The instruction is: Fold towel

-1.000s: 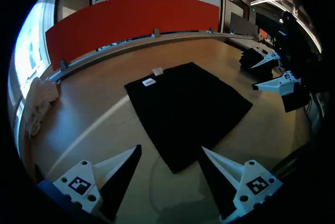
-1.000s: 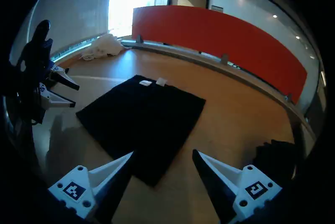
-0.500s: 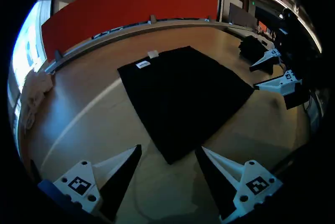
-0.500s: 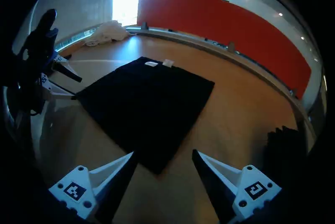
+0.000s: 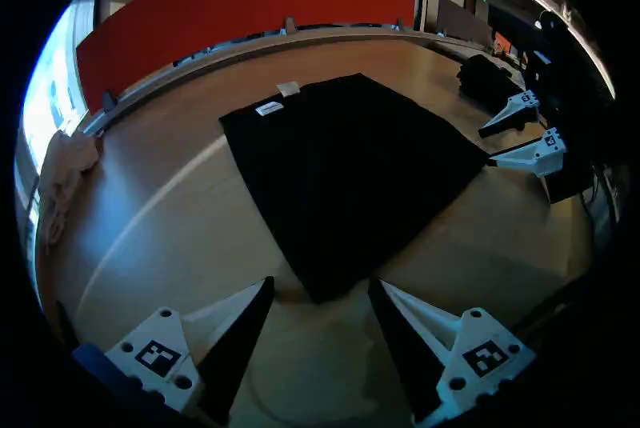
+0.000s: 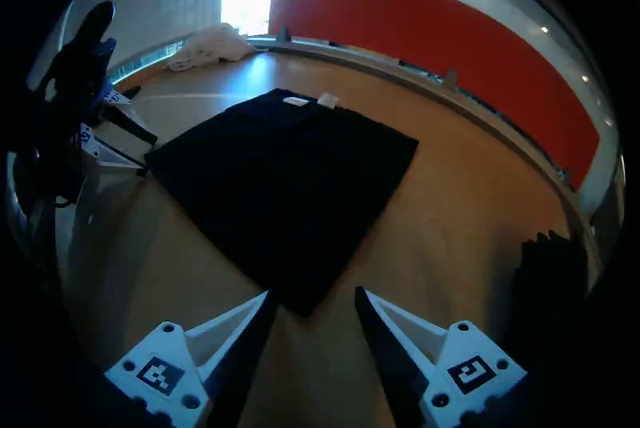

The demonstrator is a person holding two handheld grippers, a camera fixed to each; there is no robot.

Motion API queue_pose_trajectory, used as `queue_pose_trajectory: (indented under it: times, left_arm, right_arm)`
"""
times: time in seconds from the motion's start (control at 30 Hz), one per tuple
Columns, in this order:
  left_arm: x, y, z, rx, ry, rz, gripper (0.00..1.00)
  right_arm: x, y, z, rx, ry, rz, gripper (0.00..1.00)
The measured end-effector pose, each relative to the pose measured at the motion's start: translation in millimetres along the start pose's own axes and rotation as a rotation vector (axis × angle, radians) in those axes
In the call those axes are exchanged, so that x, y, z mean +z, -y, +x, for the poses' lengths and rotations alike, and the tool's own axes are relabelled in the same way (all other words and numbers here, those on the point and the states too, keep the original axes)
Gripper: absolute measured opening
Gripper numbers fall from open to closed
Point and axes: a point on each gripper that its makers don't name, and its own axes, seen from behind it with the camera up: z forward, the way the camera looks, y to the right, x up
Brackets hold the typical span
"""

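Note:
A black towel (image 5: 344, 164) lies spread flat on the wooden table (image 5: 160, 228), with two small white labels (image 5: 270, 108) at its far edge. My left gripper (image 5: 320, 282) is open, and the towel's near corner sits right between its fingertips. In the right gripper view the same towel (image 6: 288, 172) points another corner at my right gripper (image 6: 315, 294), which is open just at that corner. Each view also takes in the other gripper at a side corner of the towel: the right gripper (image 5: 485, 148) and the left gripper (image 6: 149, 154).
A pile of pale cloth (image 5: 64, 164) lies at the table's far left edge, also seen in the right gripper view (image 6: 212, 44). A stack of dark folded cloth (image 5: 488, 80) sits at the right. A red partition (image 5: 240, 12) runs behind the table.
Both grippers have moved down and in toward the towel's corners. The towel looms larger in both views, and its corners now sit between the fingertips.

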Motion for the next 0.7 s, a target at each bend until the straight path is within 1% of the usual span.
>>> queue_pose_trajectory:
  times: [0.1,0.33,0.4,0.47,0.53,0.6,0.7]
  left_arm:
    - [0.3,-1.0,-0.1,-0.004,0.002,0.003,0.82]
    - [0.4,-0.4,-0.2,-0.015,0.005,0.010,0.77]
    - [0.6,0.2,-0.3,-0.017,0.007,0.013,0.76]
    - [0.6,0.6,-0.3,-0.017,0.008,0.013,0.74]
    - [0.5,0.6,-0.5,-0.018,0.009,0.014,0.72]
    - [0.4,0.6,-0.7,-0.018,0.010,0.015,0.70]
    - [0.0,1.1,-1.4,-0.019,0.013,0.017,0.66]
  right_arm:
    - [0.8,0.5,-3.6,0.006,0.009,0.010,0.66]
    - [1.7,5.9,-6.8,0.011,0.019,0.038,0.53]
    - [1.9,8.9,-6.8,0.010,0.021,0.048,0.46]
    - [2.4,12.9,-6.5,0.011,0.024,0.062,0.37]
    - [2.7,16.0,-6.4,0.013,0.026,0.071,0.31]
    - [2.9,18.5,-6.3,0.017,0.028,0.077,0.25]
    - [3.1,20.3,-6.2,0.024,0.029,0.080,0.21]
